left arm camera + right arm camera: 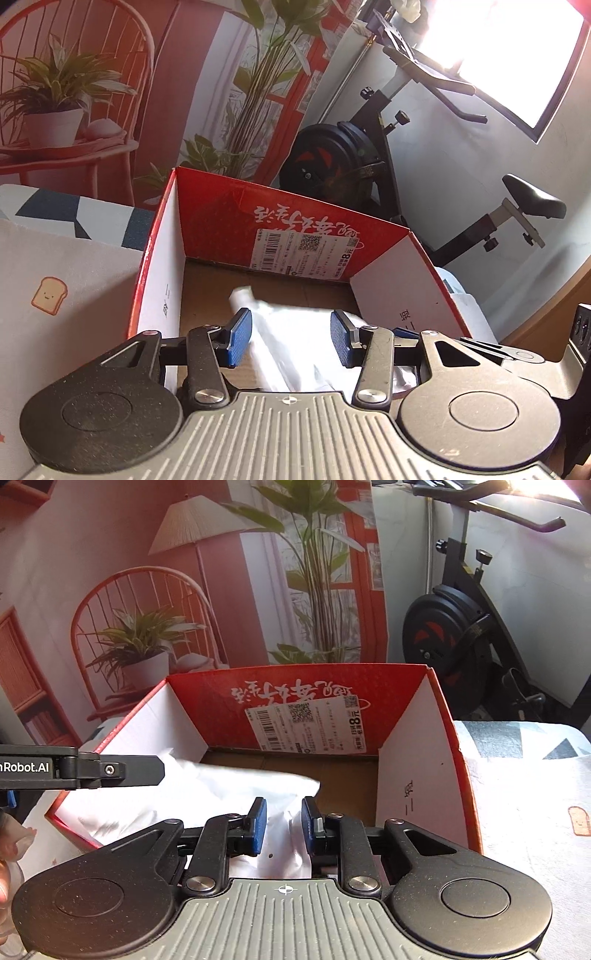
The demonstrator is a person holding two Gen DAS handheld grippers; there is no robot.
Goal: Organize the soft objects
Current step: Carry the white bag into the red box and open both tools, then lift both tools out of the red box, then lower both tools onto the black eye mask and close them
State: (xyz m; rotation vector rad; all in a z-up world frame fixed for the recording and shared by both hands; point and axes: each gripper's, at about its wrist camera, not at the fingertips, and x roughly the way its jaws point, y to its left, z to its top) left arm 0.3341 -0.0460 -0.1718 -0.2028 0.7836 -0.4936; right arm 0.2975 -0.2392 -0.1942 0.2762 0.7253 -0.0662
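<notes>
A red cardboard box [221, 206] with white inner walls stands open in front of both grippers, and its brown floor shows. A white soft package [291, 354] hangs over the floor inside it, blurred at its far end. My left gripper [291, 334] reaches into the box with its blue pads set wide, and the package fills the gap between them. In the right wrist view the same package [221, 790] spreads across the left half of the box [221, 709]. My right gripper [283, 823] stands slightly open; white material shows between the pads, untouched by them. A left gripper finger [140, 771] enters from the left.
An exercise bike [369, 158] [454, 635] stands behind the box to the right. A printed backdrop of a chair and plants [147, 627] fills the wall behind. Pale bedding with a toast print [48, 291] lies left of the box, patterned cover [517, 746] right of it.
</notes>
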